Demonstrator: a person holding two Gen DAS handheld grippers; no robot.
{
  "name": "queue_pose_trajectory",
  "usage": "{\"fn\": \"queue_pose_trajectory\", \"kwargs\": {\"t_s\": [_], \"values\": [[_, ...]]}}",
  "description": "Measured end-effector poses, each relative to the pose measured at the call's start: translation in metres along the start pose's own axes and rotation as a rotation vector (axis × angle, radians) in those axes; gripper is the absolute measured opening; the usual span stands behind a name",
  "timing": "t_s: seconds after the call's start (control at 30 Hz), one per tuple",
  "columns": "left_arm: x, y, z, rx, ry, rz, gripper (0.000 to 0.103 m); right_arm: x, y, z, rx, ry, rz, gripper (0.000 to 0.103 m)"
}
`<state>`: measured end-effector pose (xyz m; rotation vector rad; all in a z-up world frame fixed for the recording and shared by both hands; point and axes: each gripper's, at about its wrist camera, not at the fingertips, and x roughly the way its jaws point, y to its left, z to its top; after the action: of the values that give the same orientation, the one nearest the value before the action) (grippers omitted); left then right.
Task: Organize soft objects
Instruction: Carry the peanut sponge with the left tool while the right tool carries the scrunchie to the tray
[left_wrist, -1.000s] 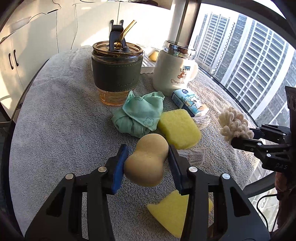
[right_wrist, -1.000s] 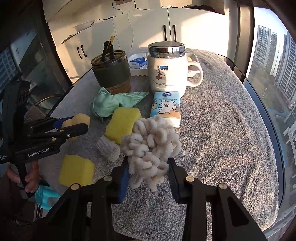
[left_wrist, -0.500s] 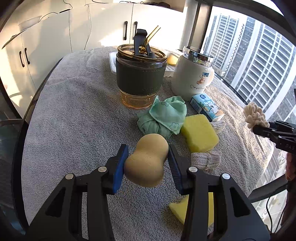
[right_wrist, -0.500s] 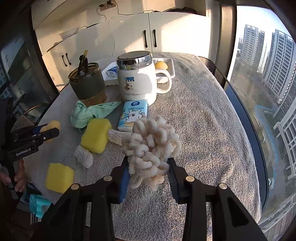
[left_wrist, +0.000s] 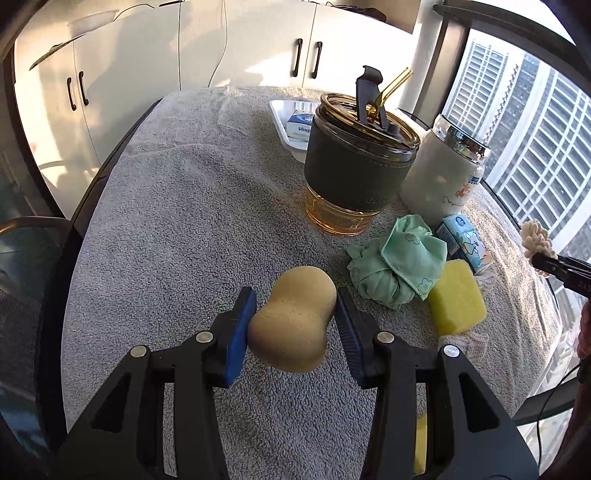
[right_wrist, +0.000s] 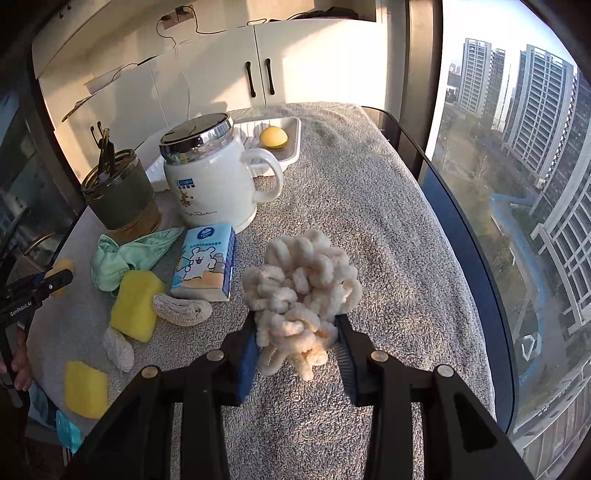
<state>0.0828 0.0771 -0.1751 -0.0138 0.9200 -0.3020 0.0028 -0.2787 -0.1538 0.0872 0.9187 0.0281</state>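
My left gripper (left_wrist: 293, 325) is shut on a tan peanut-shaped sponge (left_wrist: 293, 319), held above the grey towel (left_wrist: 177, 206). My right gripper (right_wrist: 295, 339) is shut on a cream chenille loop bundle (right_wrist: 301, 286), also lifted; the bundle shows at the right edge of the left wrist view (left_wrist: 537, 242). On the towel lie a green cloth (left_wrist: 399, 264), a yellow sponge (left_wrist: 456, 302), a second yellow sponge (right_wrist: 85, 387), a knitted beige piece (right_wrist: 183, 312) and a tissue pack (right_wrist: 207, 262).
A dark-sleeved glass tumbler with straw (left_wrist: 360, 166) and a white lidded mug (right_wrist: 210, 177) stand mid-table. A white tray (right_wrist: 291, 147) at the back holds a yellow ball (right_wrist: 273, 137) and a box (left_wrist: 301, 122). Cabinets stand behind; a window is on the right.
Both grippers have risen and drawn back with their loads. The left view has swung left, the right view right, so the table objects look smaller and farther.
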Motion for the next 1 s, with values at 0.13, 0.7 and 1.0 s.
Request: {"fn": "queue_pose_trajectory", "kwargs": {"t_s": [0.13, 0.7, 1.0], "values": [[0.005, 0.012, 0.01, -0.025, 0.001, 0.019, 0.041, 0.011, -0.01, 0.015, 0.011, 0.007, -0.016, 0.04], [0.041, 0.053, 0.073, -0.084, -0.015, 0.085, 0.041, 0.068, -0.033, 0.1, 0.022, 0.011, -0.031, 0.04], [0.066, 0.084, 0.108, -0.116, -0.01, 0.129, 0.041, 0.095, -0.039, 0.141, 0.02, 0.021, -0.028, 0.04]]}}
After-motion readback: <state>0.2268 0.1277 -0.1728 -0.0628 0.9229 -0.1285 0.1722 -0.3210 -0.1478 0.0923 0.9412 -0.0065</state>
